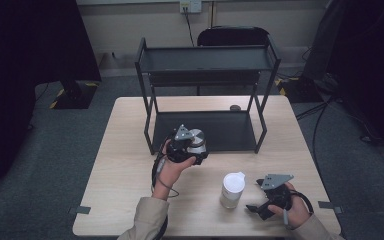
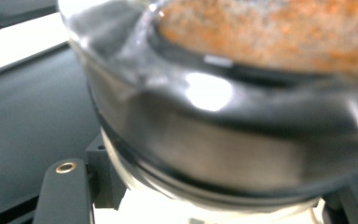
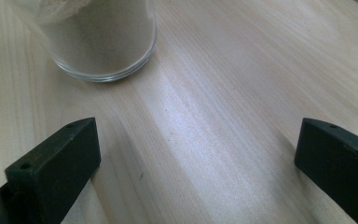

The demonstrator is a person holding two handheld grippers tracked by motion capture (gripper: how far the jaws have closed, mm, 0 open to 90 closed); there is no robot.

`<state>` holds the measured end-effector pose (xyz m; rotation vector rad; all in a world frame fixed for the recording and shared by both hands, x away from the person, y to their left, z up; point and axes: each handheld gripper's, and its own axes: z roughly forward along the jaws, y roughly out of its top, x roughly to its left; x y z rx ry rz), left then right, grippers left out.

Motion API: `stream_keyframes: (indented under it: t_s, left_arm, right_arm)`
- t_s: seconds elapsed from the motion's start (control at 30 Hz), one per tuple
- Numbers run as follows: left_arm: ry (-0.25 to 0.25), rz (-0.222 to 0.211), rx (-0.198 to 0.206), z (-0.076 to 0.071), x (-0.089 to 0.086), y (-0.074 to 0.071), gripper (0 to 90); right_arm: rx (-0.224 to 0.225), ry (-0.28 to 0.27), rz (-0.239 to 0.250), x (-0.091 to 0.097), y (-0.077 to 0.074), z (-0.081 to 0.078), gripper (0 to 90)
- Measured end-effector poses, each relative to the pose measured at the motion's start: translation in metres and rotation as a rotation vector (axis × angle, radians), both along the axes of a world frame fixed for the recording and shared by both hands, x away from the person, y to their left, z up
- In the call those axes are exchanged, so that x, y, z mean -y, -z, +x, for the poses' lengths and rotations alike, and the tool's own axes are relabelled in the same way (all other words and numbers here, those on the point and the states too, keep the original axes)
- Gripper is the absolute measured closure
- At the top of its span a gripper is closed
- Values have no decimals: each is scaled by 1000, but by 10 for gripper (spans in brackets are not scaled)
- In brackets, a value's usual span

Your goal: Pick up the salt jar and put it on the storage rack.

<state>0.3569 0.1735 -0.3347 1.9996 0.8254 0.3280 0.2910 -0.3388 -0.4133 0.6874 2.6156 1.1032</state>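
Before shelf [image 1: 207, 60]: left gripper [image 1: 192, 147] jaws clamp jar [image 1: 197, 141]; right gripper [image 1: 260, 207] jaws wide, empty.

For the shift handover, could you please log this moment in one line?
left hand-held gripper: holds spice jar | right hand-held gripper: open | white-lidded jar: on table

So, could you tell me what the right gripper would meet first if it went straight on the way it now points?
Probably the clear glass jar of pale powder with the white lid. The right gripper, jaws open, points left across the light wooden table; in its own view the jar sits slightly off-centre, so it might only graze it.
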Motion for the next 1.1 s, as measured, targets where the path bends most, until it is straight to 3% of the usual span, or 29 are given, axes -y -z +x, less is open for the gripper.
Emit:
stream_keyframes:
  t_s: [0.07, 0.37, 0.53, 0.63, 0.9, 1.1]
  left_arm:
    - [-3, -14, -1, 1, -1, -5, 305]
    - [3, 35, 33, 4, 4, -40, 305]
    - [14, 26, 35, 9, 5, -58, 305]
    - [14, 44, 50, 10, 9, -71, 305]
    - [29, 22, 67, 16, 11, -92, 305]
    - [26, 50, 83, 21, 17, -111, 305]
  right_arm:
    - [0, 0, 0, 0, 0, 0, 0]
    - [0, 0, 0, 0, 0, 0, 0]
    - [0, 0, 0, 0, 0, 0, 0]
    - [-1, 0, 0, 0, 0, 0, 0]
    - [1, 0, 0, 0, 0, 0, 0]
    - [1, 0, 0, 0, 0, 0, 0]
